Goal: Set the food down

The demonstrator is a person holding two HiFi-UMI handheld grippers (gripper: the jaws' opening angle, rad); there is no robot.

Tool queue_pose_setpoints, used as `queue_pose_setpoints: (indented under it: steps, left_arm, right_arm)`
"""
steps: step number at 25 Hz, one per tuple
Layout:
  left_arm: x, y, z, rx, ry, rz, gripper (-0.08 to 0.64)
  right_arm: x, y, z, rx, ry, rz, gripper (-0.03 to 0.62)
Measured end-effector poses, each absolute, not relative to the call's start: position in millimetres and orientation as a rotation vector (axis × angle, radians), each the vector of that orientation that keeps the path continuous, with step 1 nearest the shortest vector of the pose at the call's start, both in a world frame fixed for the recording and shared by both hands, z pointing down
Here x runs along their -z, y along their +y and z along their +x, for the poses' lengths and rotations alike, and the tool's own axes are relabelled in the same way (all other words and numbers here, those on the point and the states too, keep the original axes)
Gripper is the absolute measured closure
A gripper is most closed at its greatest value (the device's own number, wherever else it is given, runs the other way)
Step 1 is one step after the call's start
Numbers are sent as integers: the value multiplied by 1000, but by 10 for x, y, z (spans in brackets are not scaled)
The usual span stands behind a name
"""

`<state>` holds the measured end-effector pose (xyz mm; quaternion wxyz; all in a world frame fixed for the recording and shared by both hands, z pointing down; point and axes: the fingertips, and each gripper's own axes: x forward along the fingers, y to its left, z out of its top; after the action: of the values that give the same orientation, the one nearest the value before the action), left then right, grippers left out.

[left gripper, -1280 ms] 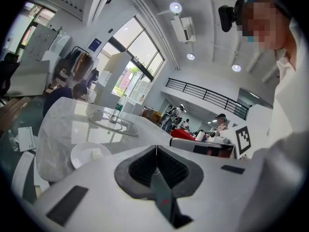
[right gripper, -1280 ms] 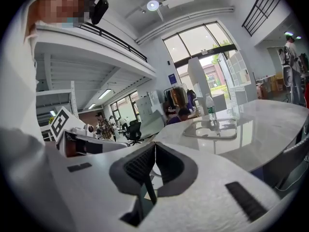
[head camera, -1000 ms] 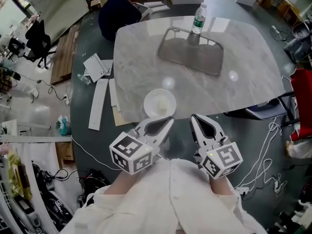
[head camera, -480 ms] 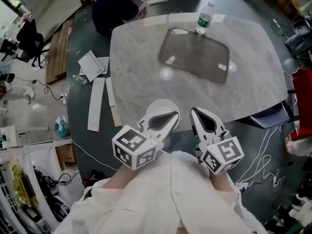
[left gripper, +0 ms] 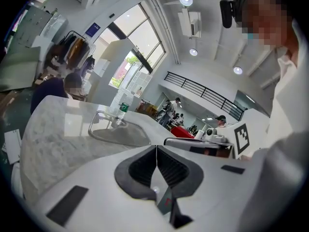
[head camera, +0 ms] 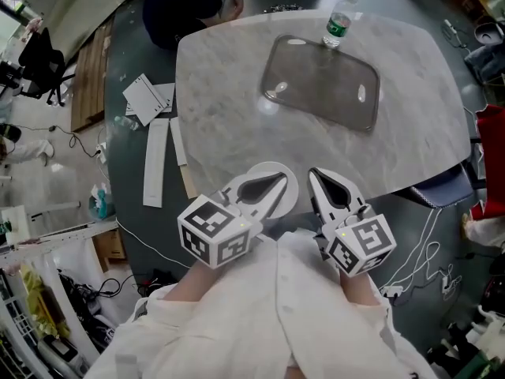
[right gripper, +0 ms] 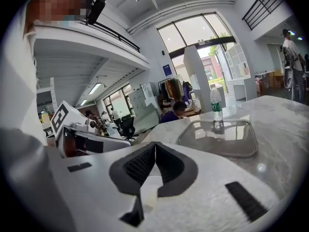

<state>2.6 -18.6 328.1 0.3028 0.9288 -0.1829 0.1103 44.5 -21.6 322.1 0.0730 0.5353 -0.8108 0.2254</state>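
At the near edge of the table we hold both tools side by side, close to our white sleeves. Our left gripper has its jaws pressed together with nothing showing between them. It hangs over a white bowl that lies right at that near edge. Whether it touches the bowl, or whether food is in it, we cannot tell. Our right gripper, just beside, is likewise closed and empty, clear of the bowl. Toward the far edge lies a dark tray, with a water bottle upright at its far rim. A person sits beyond the far left corner.
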Motion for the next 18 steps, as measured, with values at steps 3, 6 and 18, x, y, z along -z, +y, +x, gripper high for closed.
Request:
queue_pose_setpoints:
  steps: [3, 6, 18]
  left_arm:
    - [-3306, -224, -29, -292, -505, 2453, 543]
    - [-3281, -275, -81, -277, -544, 2447, 544]
    - [-3337, -234, -264, -365, -657, 2468, 543]
  right_arm:
    - [-3238, -240, 413, -676, -2442, 1587, 589]
    - [-3196, -270, 402, -653, -2461, 1566, 589]
    - [-3214, -303, 330, -683, -2487, 1417, 589]
